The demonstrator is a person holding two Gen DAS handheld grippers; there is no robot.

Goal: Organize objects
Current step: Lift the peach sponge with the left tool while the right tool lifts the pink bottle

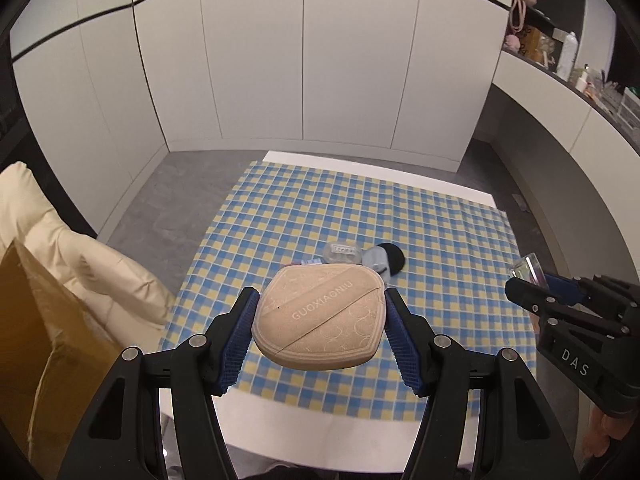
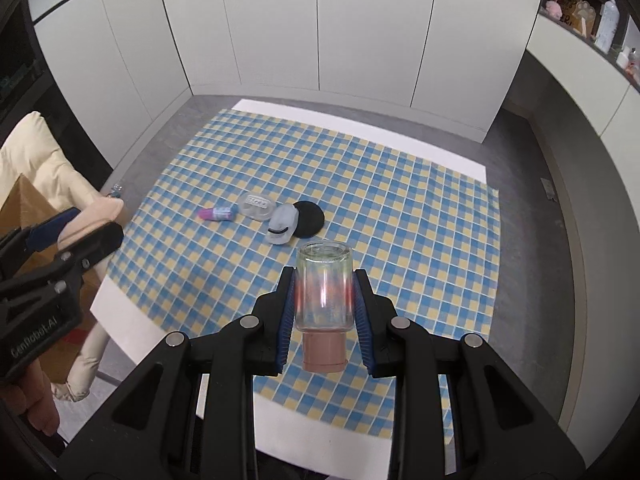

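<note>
The left gripper is clamped on a beige compact case lettered GUOXIAONIU, its blue pads pressing the case's two sides; the case sits at centre of the left wrist view, clear above the checked cloth. The right gripper is closed on a clear glass bottle with a pinkish cap, cap toward the camera and base pointing away, at lower centre of the right wrist view. In the left wrist view the same gripper appears at the right edge with the bottle at its tip. Remaining on the blue-and-yellow checked cloth, middle of the right wrist view: a small purple-and-pink tube, a clear plastic case just beside it, a pale blue-grey item, and a black round pad that the blue-grey item partly overlaps. The cloth covers a white table. A cream cushion and a brown box occupy the left edge of both views.
</note>
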